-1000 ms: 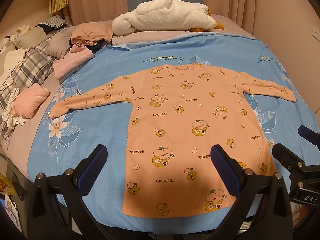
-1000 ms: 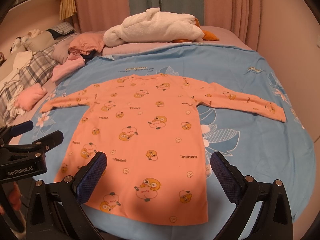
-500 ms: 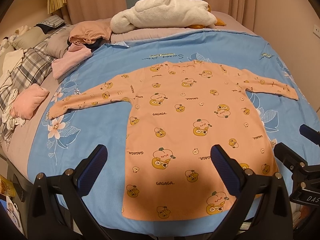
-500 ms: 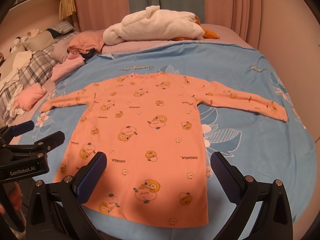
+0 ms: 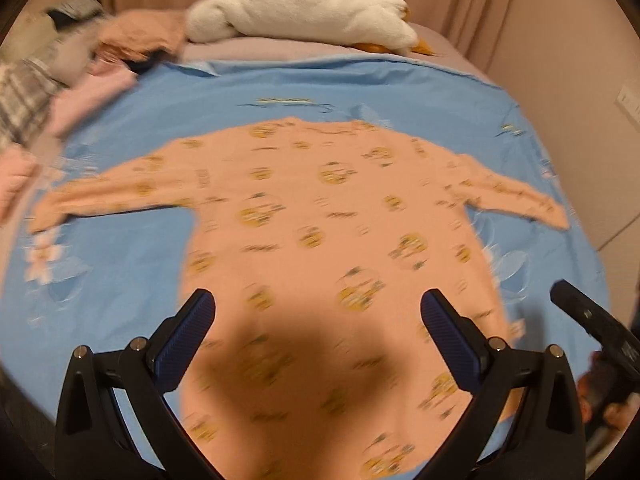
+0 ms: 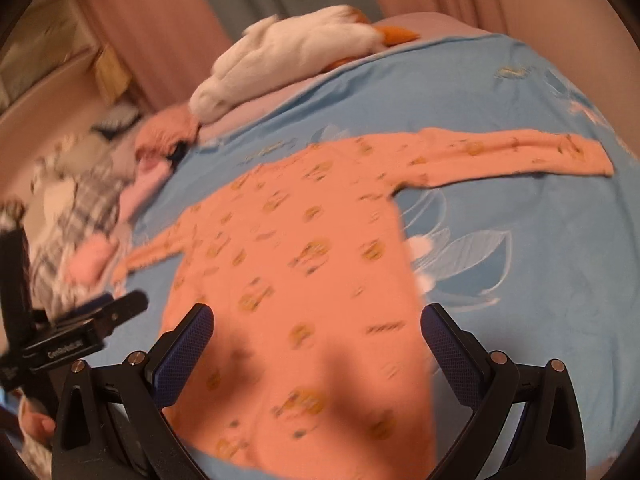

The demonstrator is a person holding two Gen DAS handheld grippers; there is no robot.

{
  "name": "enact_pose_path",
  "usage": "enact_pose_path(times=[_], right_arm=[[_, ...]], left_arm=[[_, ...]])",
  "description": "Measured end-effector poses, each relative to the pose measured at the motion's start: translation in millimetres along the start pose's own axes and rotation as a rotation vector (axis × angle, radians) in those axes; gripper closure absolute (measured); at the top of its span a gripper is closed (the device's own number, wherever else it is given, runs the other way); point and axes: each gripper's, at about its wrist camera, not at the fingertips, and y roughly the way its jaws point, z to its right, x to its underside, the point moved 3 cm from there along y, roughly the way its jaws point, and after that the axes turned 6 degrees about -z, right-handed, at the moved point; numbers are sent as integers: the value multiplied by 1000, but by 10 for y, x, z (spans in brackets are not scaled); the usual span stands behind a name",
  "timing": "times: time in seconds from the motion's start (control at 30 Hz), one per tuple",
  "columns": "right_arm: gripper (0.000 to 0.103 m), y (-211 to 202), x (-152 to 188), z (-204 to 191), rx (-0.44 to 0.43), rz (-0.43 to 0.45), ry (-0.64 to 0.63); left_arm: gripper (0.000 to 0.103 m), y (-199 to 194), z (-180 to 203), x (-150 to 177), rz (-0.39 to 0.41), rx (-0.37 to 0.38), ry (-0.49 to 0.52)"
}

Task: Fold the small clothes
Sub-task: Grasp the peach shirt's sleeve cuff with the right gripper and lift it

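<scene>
An orange long-sleeved child's top with cartoon prints (image 5: 320, 224) lies flat and spread out on the blue bedcover (image 5: 280, 88), both sleeves stretched sideways. It also shows in the right wrist view (image 6: 304, 264). My left gripper (image 5: 318, 312) is open and empty, above the lower part of the top. My right gripper (image 6: 318, 324) is open and empty, above the top's lower right part. The right gripper shows at the right edge of the left wrist view (image 5: 592, 324); the left gripper shows at the left of the right wrist view (image 6: 80, 328). Both views are motion-blurred.
A white plush duck (image 5: 308, 8) lies at the head of the bed. A pile of pink, plaid and other clothes (image 6: 88, 200) lies along the bed's left side. Curtains and a wall (image 5: 580, 60) stand behind and to the right.
Both grippers have moved forward and lower over the top, which looks larger now. The right wrist view has tilted and swung toward the right sleeve. The top has not moved.
</scene>
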Motion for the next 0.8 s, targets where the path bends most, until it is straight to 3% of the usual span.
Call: enact_pose_path(times=[0.13,0.27,0.37,0.47,0.53,0.6,0.67,0.8], right_arm=[[1,46,-233,705,-22,63,218],[1,103,-371,1371,99,91,344],[1,100,-525,1850,128,145,432],[1,119,-708,2318,103,195,561],[7,154,-802,2593,79,228,640],[8,140,-827,2668,60,253,680],[13,135,-903,2708,37,297,684],[50,217,-1000,2877,29,316,742]], left_arm=[[0,263,183,-266,-7,100,18],[0,518,330,-468,-18,148,43],[0,642,386,-641,-7,184,30],[0,772,413,-803,4,187,16],[1,857,422,-886,-7,181,11],[0,928,417,-959,-11,177,3],[0,994,422,-1034,-12,177,-5],[1,1094,412,-1144,-18,195,-36]])
